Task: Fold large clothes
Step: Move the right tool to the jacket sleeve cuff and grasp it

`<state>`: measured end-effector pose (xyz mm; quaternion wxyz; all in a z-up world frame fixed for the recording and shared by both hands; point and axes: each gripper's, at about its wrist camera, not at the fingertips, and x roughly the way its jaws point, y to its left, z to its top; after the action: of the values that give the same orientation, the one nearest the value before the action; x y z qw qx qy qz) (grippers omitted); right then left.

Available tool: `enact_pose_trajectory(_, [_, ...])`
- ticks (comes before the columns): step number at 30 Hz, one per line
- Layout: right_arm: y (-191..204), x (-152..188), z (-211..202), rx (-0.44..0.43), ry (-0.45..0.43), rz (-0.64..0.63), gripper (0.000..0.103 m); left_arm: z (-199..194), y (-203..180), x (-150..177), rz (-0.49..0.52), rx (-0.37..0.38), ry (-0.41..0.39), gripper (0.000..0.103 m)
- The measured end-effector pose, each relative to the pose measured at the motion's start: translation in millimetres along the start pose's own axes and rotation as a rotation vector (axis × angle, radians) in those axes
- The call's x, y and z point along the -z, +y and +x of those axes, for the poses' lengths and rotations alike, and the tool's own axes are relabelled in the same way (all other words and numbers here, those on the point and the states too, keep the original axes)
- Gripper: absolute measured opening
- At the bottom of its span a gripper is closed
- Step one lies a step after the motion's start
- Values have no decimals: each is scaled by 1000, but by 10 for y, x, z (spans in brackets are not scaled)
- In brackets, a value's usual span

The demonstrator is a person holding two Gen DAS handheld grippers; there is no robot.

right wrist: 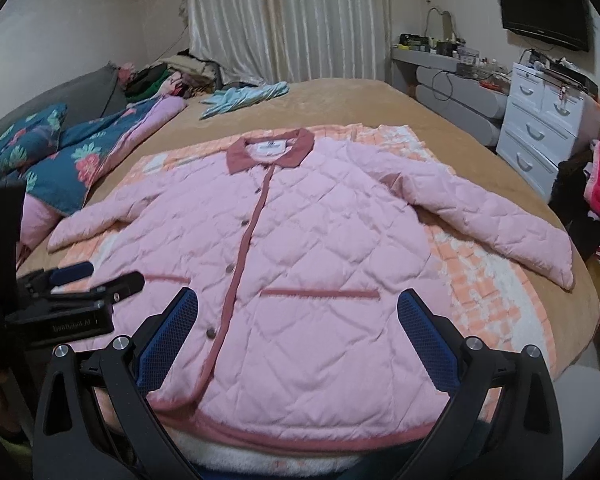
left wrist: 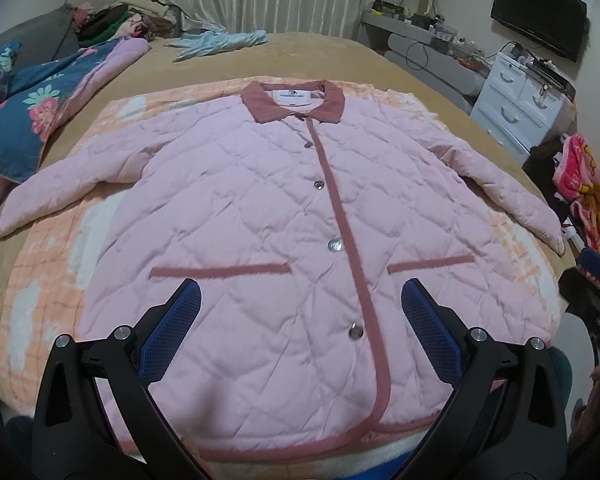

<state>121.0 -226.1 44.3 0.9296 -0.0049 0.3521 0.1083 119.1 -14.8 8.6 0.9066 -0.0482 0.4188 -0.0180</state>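
Observation:
A pink quilted jacket (left wrist: 260,216) with a dusty-rose collar and trim lies flat, front up and buttoned, on an orange-and-white checked blanket (left wrist: 48,280) on the bed. Both sleeves are spread out to the sides. My left gripper (left wrist: 300,304) is open and empty, held above the jacket's lower front near the hem. My right gripper (right wrist: 298,312) is open and empty, above the jacket (right wrist: 300,240) at its lower right part by the pocket. The left gripper also shows in the right wrist view (right wrist: 84,280), at the left edge.
The tan bed cover (left wrist: 340,60) extends behind the jacket. A floral quilt (left wrist: 32,96) lies at the left, a light blue garment (left wrist: 220,42) at the far end, a clothes pile (left wrist: 132,20) at the back left. White drawers (left wrist: 520,108) stand to the right.

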Motion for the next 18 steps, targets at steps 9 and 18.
enact_pose_trajectory(9, [-164, -457, 65, 32, -49, 46, 99, 164, -49, -397, 0, 9, -5, 94])
enact_pose_trajectory(18, [-380, -850, 201, 59, -72, 98, 99, 395, -215, -821, 23, 42, 18, 94])
